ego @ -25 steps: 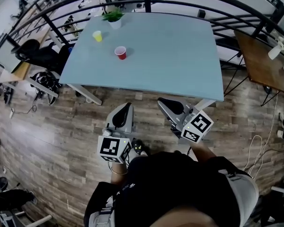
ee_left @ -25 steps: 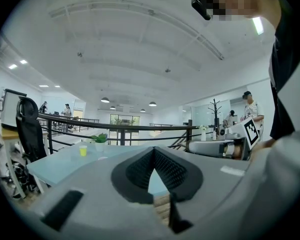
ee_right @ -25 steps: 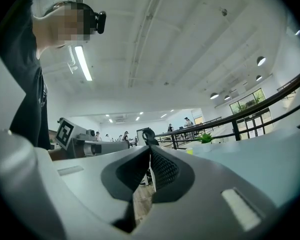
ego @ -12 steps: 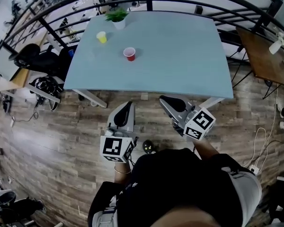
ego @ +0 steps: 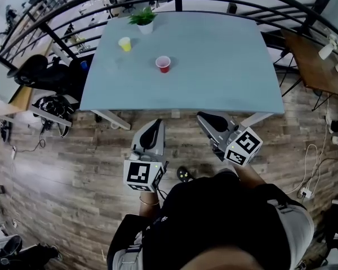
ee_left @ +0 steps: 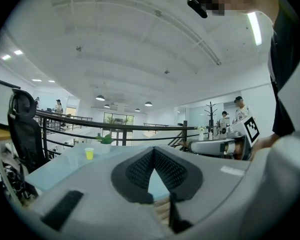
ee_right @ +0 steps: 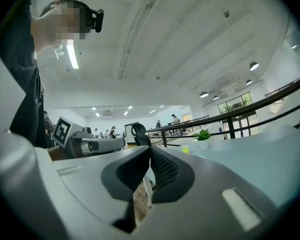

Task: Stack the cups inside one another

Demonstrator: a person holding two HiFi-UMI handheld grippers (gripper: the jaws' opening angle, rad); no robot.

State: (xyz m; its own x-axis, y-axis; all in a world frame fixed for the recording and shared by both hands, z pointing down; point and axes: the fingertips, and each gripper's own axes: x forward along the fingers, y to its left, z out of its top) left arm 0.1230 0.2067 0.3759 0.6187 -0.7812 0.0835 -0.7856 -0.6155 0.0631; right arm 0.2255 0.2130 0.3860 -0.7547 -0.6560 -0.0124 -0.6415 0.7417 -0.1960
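A red cup (ego: 163, 64) stands upright on the light blue table (ego: 214, 66), left of the middle. A yellow cup (ego: 124, 44) stands farther back left, and it also shows small in the left gripper view (ee_left: 89, 153) and the right gripper view (ee_right: 185, 149). My left gripper (ego: 152, 127) and right gripper (ego: 204, 117) hang side by side over the wooden floor, just short of the table's near edge and far from both cups. The dark pads (ee_left: 140, 171) of the left gripper (ee_left: 153, 150) meet at the tip with nothing between them. The right gripper (ee_right: 150, 148) is likewise shut and holds nothing.
A potted plant (ego: 143, 20) stands at the table's back edge near the yellow cup. A black railing (ego: 236, 7) curves behind the table. A black office chair (ego: 39, 72) is to the left and a wooden table (ego: 315, 66) to the right. White table legs (ego: 110, 118) reach out at the near corners.
Both grippers have moved on toward the table together, still shut. In the head view the cups and table have drifted right and lower.
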